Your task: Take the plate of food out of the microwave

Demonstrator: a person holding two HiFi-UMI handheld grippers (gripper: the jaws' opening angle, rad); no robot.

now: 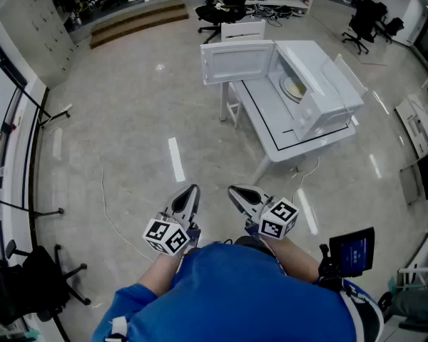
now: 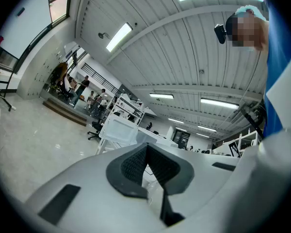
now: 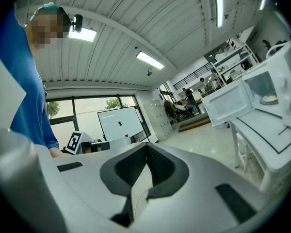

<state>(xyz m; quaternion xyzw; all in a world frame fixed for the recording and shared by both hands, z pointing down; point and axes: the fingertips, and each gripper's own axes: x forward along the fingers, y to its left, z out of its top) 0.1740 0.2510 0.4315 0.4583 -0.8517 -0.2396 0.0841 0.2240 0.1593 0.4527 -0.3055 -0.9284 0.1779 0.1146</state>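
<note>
**Plate waits in the open microwave; both pairs of jaws are shut and empty**

In the upper right of the head view, a smooth white tabletop (image 1: 267, 123) carries a boxy white microwave (image 1: 328, 91), its flat door (image 1: 239, 61) swung wide. Inside sits the plate of food (image 1: 294, 87), round, pale and shallow. It is probably rigid, glossy and breakable, with food that could slide, so the near rim looks the best hold, kept level. Low in the frame, well apart from it, the left gripper (image 1: 191, 191) and right gripper (image 1: 233, 190) have their jaws pressed together on nothing.

A white rectangular table (image 1: 262, 112) is stood on a glossy pale grey floor (image 1: 128, 120); black wheeled office chairs (image 1: 225, 7) are placed beyond. A white ribbed ceiling (image 2: 155, 47) is lit by long strip lights (image 2: 119, 35).
</note>
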